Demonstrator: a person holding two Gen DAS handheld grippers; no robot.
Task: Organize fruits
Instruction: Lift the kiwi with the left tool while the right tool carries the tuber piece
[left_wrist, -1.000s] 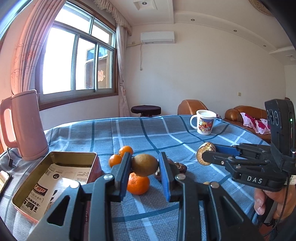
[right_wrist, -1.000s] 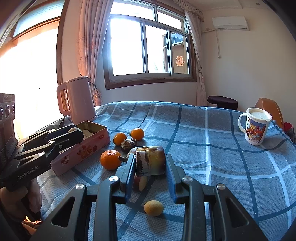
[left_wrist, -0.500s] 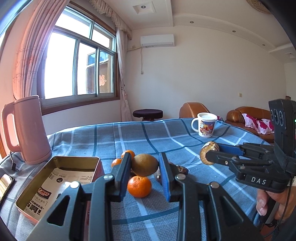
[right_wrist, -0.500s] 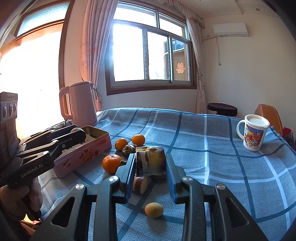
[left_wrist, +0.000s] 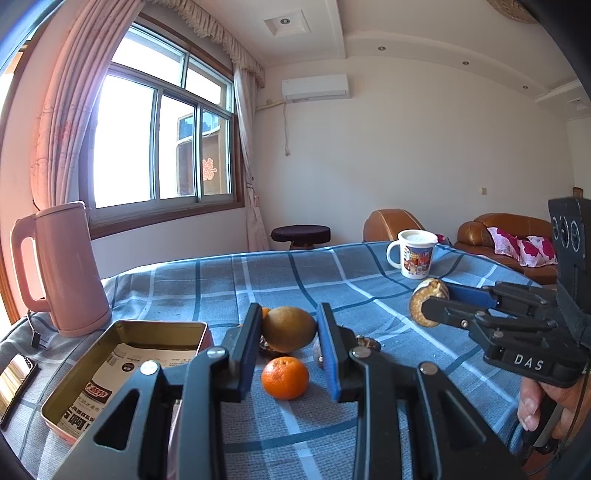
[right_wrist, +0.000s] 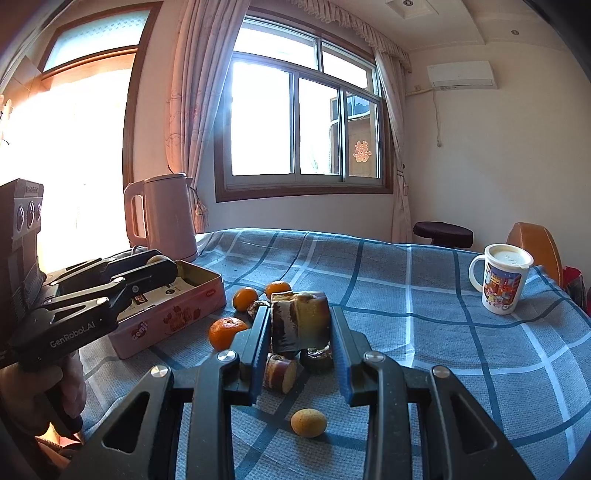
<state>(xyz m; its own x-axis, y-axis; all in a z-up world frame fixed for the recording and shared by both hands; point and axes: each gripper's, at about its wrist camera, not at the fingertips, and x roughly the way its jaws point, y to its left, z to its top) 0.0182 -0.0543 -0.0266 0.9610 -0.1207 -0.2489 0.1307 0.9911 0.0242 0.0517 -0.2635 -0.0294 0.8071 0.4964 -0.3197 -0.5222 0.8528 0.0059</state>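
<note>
Fruit is mid-transfer: the left gripper (left_wrist: 289, 330) clamps a brown kiwi (left_wrist: 289, 328) and the right gripper (right_wrist: 300, 326) a sugarcane chunk (right_wrist: 300, 320) above the table's near side, so next each likely swings left over the open tin (left_wrist: 122, 365).

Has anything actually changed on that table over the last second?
Hardly. Both views tilt slightly upward. The left hand-held gripper still clamps the brown fruit, the right hand-held gripper its sugarcane chunk. Tin, oranges and mug stayed put.
</note>
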